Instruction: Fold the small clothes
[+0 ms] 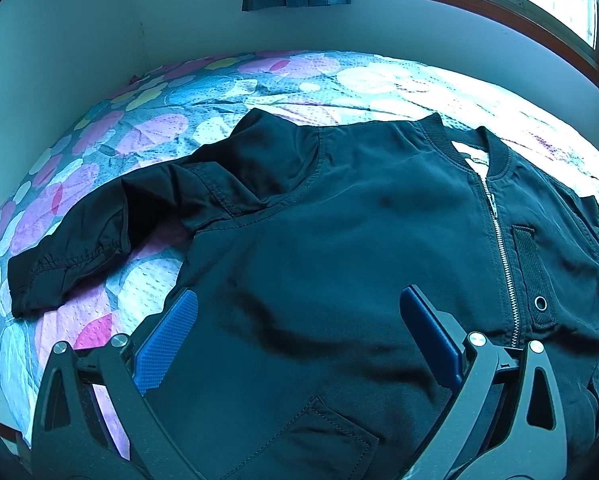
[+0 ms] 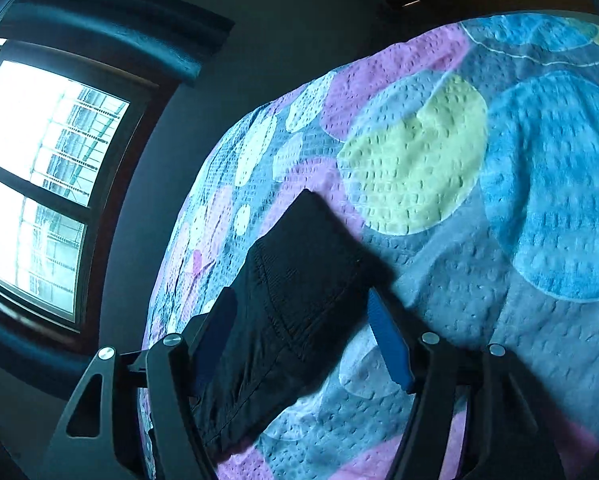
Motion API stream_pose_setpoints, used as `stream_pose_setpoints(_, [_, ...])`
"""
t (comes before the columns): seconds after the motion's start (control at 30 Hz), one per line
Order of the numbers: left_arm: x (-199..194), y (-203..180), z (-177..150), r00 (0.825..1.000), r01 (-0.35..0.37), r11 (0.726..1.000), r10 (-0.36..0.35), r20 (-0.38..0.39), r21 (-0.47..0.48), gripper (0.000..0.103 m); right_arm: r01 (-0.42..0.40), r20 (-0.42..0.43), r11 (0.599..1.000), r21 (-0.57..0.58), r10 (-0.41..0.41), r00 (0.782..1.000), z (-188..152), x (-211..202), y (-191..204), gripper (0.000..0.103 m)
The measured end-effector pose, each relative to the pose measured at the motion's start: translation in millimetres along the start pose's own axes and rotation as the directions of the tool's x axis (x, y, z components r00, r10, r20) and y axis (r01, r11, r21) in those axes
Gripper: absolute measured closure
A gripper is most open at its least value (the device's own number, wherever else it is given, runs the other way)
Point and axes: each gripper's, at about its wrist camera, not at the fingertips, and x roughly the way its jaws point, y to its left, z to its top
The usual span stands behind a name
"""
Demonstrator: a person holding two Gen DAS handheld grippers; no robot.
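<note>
Both your grippers are spread and hold nothing. Your left gripper hovers above the black jacket, laid flat on the bedspread for folding; your right gripper straddles what looks like a sleeve, ready to pinch.

Item: small black bomber jacket, ribbed collar, silver zipper closed.
Pose: front up, spread flat, one sleeve bent outward.
Place: body beneath the left gripper; a dark edge lies between the right gripper fingers.
</note>
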Motion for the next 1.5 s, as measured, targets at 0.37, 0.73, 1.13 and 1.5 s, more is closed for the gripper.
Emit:
stream_pose_setpoints(0.37, [2.1,-3.4,-0.3,1.000,0.002,1.000,-0.001,-0.012,0.007,0.002,0.086,0.045,0.996,-0.005,-0.086,0.995,11.3,-0.6,-2.3,0.035])
stream_pose_setpoints(0.73, [0.8,-0.6,-0.7,1.000,-0.001,1.000,0.001,-0.014,0.000,0.002,0.023,-0.019,0.998,-0.060,-0.024,1.000,9.3,-1.7,-12.4,0.090])
stream_pose_setpoints(1.13, [-3.6,18.8,2.5,1.000,-0.003,1.000,0.003,0.005,0.006,0.002,-0.124,0.079,0.946,-0.300,0.154,0.985,-28.2,-61.9,115.9,0.090])
stream_pose_setpoints(1.5, [-10.7,64.8,-3.5,0.999,-0.023,0.999,0.024,0.024,-0.038,0.002,-0.407,-0.196,0.656,-0.636,0.373,0.907,-182.1,-80.8,304.0,0.090])
